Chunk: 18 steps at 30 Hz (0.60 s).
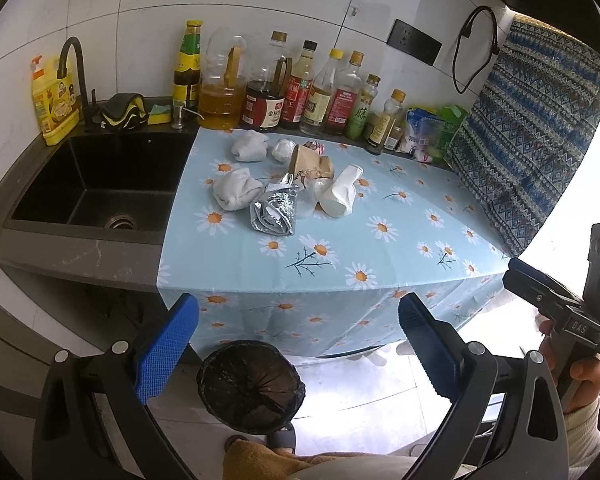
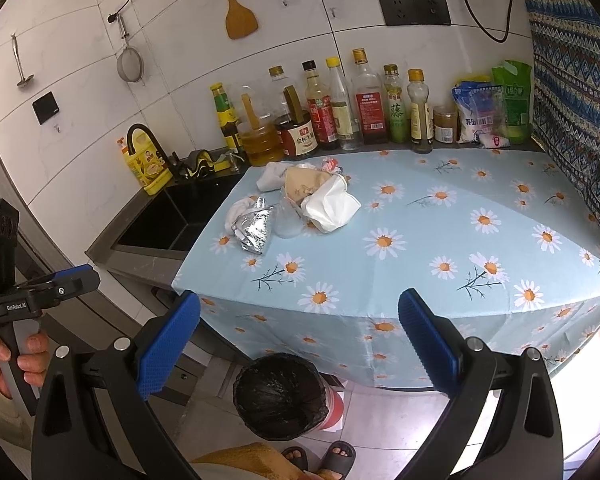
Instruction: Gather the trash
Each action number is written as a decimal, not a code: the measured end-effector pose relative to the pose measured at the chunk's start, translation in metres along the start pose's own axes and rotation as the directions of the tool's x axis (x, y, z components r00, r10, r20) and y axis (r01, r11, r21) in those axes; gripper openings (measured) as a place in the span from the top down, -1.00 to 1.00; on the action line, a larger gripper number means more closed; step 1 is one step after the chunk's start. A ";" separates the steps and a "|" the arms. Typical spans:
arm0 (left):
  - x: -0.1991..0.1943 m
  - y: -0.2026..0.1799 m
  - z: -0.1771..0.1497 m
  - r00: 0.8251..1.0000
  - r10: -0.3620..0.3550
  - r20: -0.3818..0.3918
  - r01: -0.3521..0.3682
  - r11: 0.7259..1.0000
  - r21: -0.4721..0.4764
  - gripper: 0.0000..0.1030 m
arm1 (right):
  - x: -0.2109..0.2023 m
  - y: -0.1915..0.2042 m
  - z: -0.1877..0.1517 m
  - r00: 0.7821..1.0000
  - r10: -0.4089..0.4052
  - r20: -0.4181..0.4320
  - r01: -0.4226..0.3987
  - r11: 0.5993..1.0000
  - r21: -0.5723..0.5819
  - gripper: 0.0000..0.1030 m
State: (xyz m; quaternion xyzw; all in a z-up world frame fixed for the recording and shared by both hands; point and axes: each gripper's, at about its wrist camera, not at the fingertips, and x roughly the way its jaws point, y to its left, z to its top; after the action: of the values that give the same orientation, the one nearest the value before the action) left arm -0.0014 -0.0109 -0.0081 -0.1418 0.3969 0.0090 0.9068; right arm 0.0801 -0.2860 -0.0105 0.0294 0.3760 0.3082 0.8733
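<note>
A heap of trash lies on the daisy tablecloth (image 1: 380,256): a crumpled foil bag (image 1: 274,212), white paper wads (image 1: 236,190), a white paper cup (image 1: 342,196), a brown paper bag (image 1: 306,160) and a clear plastic cup (image 2: 288,216). The same heap shows in the right wrist view, with the foil bag (image 2: 254,228) and white tissue (image 2: 332,204). On the floor below the table edge stands a bin with a black liner (image 1: 250,386) (image 2: 280,394). My left gripper (image 1: 298,344) and right gripper (image 2: 298,340) both hang open and empty, short of the table, above the bin.
A black sink (image 1: 96,184) with a faucet (image 1: 74,68) lies left of the cloth. Sauce and oil bottles (image 1: 300,88) line the back wall. A patterned cloth (image 1: 532,128) hangs at the right. The person's sandalled feet (image 2: 320,458) stand by the bin.
</note>
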 end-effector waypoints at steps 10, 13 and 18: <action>0.003 -0.008 0.002 1.000 0.002 -0.003 -0.002 1.000 0.014 -0.87 | 0.003 -0.004 0.001 1.000 0.012 -0.002 -0.012 1.000 0.005 -0.91; 0.006 -0.008 0.002 1.000 0.014 -0.009 -0.013 1.000 0.013 -0.87 | 0.004 -0.006 0.000 1.000 0.010 -0.007 -0.010 1.000 0.007 -0.91; 0.006 -0.009 0.002 1.000 0.017 -0.011 -0.017 1.000 0.020 -0.87 | 0.004 -0.008 -0.001 1.000 0.016 -0.004 -0.016 1.000 0.023 -0.91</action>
State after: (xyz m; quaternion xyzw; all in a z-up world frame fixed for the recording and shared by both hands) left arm 0.0054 -0.0199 -0.0091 -0.1295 0.4032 0.0119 0.9058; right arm 0.0858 -0.2904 -0.0163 0.0417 0.3811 0.3111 0.8696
